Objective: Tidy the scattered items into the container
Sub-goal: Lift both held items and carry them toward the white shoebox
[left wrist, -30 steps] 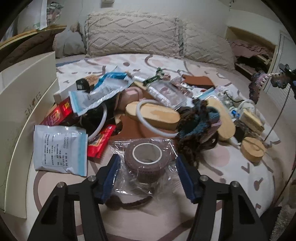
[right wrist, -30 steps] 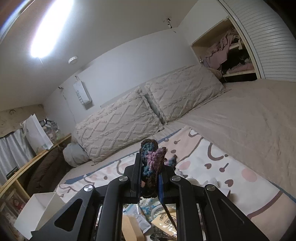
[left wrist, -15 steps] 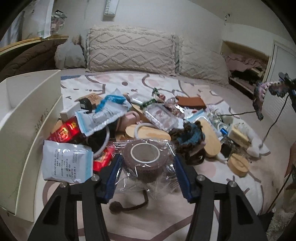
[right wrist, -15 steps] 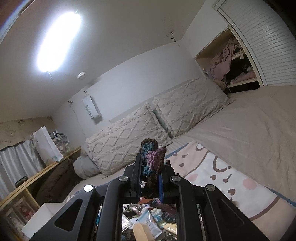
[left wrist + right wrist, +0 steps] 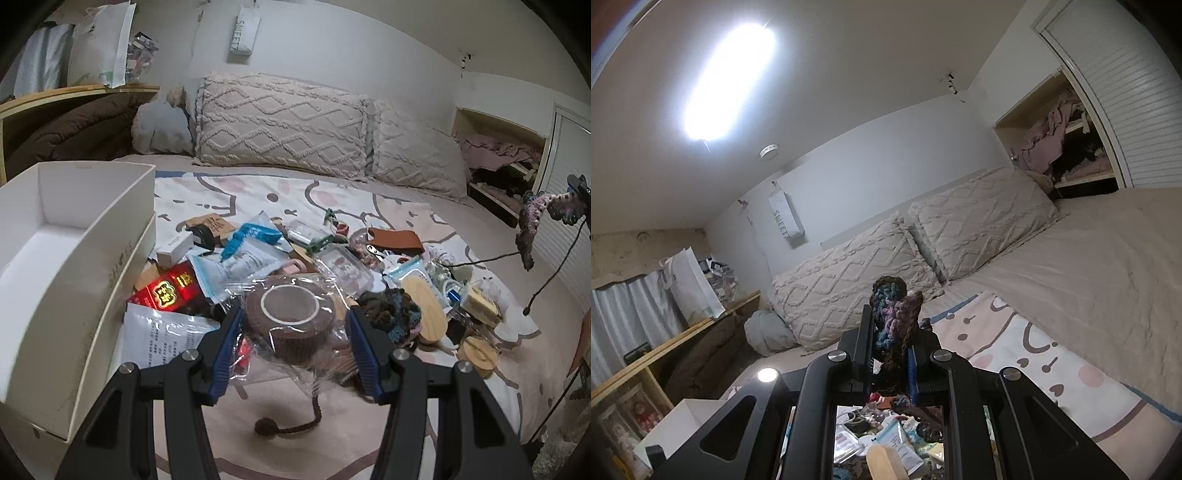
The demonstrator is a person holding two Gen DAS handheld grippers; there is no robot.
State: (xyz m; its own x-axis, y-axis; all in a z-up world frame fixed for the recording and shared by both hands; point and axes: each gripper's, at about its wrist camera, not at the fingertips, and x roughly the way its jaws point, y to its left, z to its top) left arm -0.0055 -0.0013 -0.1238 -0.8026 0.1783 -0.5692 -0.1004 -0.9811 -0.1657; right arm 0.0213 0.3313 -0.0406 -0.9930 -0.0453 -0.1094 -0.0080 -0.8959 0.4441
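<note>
left tool (image 5: 293,343) clamps bagged tape roll (image 5: 290,319), lower centre, over bed | light, crinkly wrap likely slippery; grip roll sides | right tool (image 5: 890,345) pinches soft crochet piece (image 5: 894,314) | white box (image 5: 74,236) left

Left wrist view: rides behind left claw (image 5: 293,328), tilted down, close over clutter on bed (image 5: 369,435). Right wrist view: behind right claw (image 5: 888,347), near level, faces wall, ceiling. Shared: pillows (image 5: 280,122) (image 5: 849,280), white box (image 5: 74,236) (image 5: 676,424), bed.
</note>
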